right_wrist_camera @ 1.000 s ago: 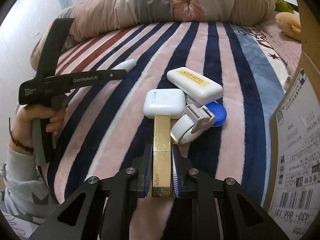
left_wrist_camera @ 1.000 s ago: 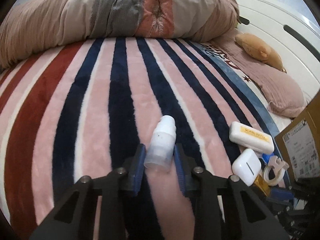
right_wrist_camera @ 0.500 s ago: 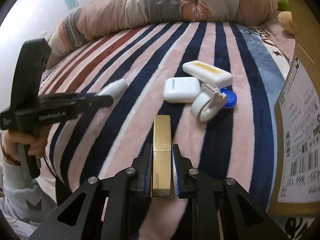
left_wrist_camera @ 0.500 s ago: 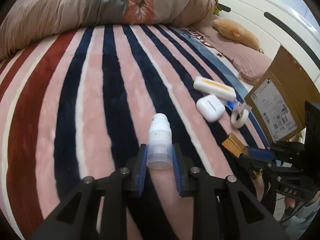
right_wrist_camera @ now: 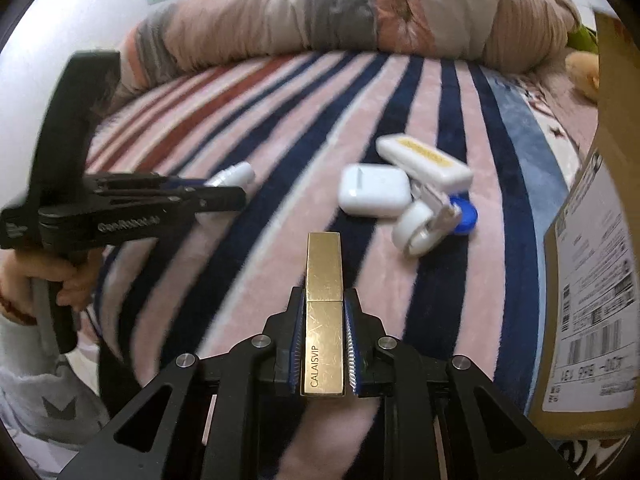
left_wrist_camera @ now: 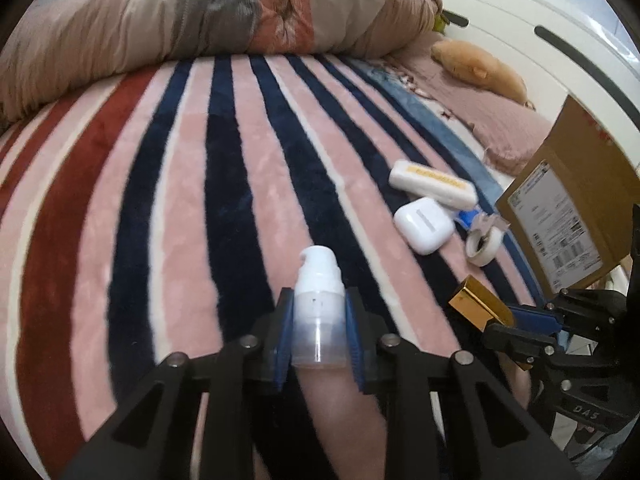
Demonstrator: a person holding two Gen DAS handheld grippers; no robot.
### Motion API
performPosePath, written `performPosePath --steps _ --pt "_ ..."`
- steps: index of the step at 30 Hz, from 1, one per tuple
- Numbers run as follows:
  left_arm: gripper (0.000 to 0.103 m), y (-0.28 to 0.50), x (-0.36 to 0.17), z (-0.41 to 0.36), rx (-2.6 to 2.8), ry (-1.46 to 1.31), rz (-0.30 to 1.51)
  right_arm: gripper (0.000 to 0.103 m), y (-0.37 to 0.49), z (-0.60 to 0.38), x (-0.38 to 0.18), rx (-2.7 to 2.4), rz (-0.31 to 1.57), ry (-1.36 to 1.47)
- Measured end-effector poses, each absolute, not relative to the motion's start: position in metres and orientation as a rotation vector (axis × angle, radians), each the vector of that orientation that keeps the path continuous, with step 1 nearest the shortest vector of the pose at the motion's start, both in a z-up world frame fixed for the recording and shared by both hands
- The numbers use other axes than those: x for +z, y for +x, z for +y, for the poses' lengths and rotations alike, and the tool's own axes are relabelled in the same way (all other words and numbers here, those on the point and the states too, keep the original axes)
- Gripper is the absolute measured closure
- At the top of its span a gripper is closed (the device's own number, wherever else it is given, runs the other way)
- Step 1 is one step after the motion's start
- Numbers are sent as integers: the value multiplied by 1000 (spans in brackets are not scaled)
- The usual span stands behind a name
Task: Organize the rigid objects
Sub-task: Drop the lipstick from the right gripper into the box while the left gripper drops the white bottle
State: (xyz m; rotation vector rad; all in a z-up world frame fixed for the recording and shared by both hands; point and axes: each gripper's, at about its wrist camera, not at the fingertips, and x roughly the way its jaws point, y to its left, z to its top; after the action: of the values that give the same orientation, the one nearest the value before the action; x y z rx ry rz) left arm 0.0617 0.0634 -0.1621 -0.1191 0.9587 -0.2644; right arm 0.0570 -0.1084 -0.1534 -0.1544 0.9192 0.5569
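Striped blanket (left_wrist_camera: pixel 168 208) on bed. Left tongs (left_wrist_camera: pixel 319 334) clamped on pump bottle (left_wrist_camera: pixel 319 300); right tongs (right_wrist_camera: pixel 323 344) clamped on gold lipstick (right_wrist_camera: pixel 324 300).

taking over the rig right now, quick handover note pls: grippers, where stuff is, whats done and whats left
Left gripper: shut on the white pump bottle, held above the striped blanket.
Right gripper: shut on the gold tube.
On the blanket: earbuds case, white box with yellow label, tape roll, blue cap.
Cardboard box at right.
Done: two items picked up. Left: place them, then the other four.
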Motion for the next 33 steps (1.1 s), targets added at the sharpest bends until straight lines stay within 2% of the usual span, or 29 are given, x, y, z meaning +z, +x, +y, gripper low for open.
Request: performPosePath --steps 9,18,23,33 --pt "82 21 -61 41 -341 -131 732 89 14 -127 -68 627 677 -164" --pt "82 26 17 -61 -588 -38 622 89 -4 -219 2 433 484 -171" --pt "82 51 28 -131 -681 56 679 89 15 -274 0 305 528 -169" --pt "82 91 3 -215 -705 216 827 89 53 -328 -33 218 632 -131"
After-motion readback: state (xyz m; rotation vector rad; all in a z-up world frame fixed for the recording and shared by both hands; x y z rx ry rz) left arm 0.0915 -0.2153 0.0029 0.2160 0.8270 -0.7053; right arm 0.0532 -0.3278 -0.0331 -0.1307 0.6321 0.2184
